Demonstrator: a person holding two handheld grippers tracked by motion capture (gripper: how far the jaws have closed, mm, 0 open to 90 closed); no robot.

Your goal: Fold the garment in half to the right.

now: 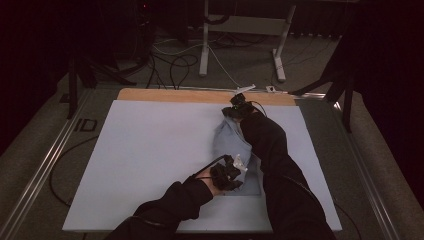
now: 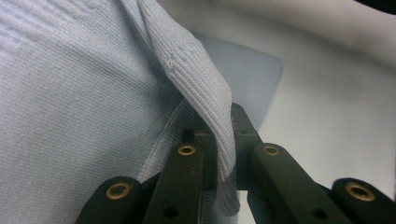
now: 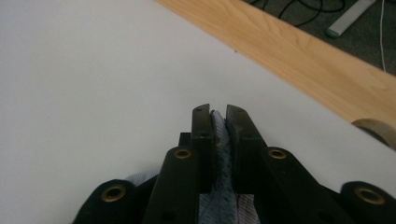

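Note:
A pale blue knitted cloth (image 1: 231, 145) lies bunched right of centre on the white mat (image 1: 150, 155). My left gripper (image 1: 234, 172) holds its near end: in the left gripper view a ribbed hem of the cloth (image 2: 201, 79) is pinched between the jaws of the left gripper (image 2: 219, 140). My right gripper (image 1: 239, 107) is at the cloth's far end, near the mat's back edge. The right gripper view has a fold of cloth (image 3: 220, 154) clamped between the jaws of the right gripper (image 3: 218, 116). The right sleeve (image 1: 272, 150) hides part of the cloth.
A wooden strip (image 1: 200, 95) of tabletop (image 3: 299, 51) runs behind the mat. Metal rails (image 1: 45, 160) flank the table. Beyond are a white desk frame (image 1: 240, 35) and cables (image 1: 175, 62) on the floor.

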